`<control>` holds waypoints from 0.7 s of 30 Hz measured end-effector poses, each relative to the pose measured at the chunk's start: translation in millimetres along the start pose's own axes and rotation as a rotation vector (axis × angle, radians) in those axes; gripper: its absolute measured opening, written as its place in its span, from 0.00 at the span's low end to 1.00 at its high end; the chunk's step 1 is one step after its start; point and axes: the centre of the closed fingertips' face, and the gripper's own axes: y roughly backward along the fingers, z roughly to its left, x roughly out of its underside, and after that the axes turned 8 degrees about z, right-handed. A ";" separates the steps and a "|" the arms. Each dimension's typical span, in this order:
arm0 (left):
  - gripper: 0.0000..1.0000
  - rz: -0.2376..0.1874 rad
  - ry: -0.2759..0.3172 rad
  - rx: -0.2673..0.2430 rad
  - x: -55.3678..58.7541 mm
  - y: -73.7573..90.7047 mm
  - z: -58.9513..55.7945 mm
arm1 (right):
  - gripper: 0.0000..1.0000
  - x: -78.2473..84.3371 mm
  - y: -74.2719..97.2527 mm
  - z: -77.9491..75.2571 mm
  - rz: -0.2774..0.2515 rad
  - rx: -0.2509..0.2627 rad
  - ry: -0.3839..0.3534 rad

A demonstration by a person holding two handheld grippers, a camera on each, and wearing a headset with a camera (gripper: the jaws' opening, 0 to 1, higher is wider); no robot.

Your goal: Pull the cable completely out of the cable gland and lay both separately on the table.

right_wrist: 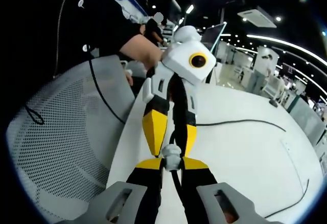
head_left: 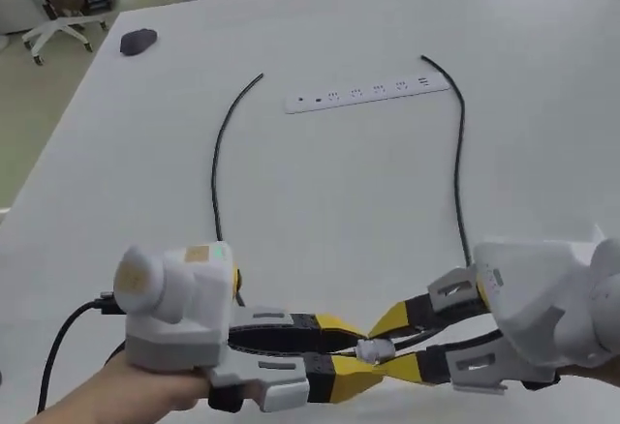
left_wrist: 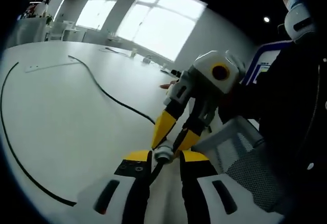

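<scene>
left gripper (head_left: 359, 350) and right gripper (head_left: 388, 349) meet tip to tip at the near edge of the white table (head_left: 320, 201). both jaw pairs are narrow, pinched on the small white cable gland (head_left: 374, 351) from opposite sides. black cable (head_left: 459, 153) is threaded through the gland. its two ends trail off across the table, flanking a white power strip (head_left: 368, 92).
</scene>
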 end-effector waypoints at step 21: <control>0.15 0.047 -0.210 -0.034 0.7 6.9 -2.6 | 0.10 -8.4 9.9 -0.5 -0.055 -0.123 -0.244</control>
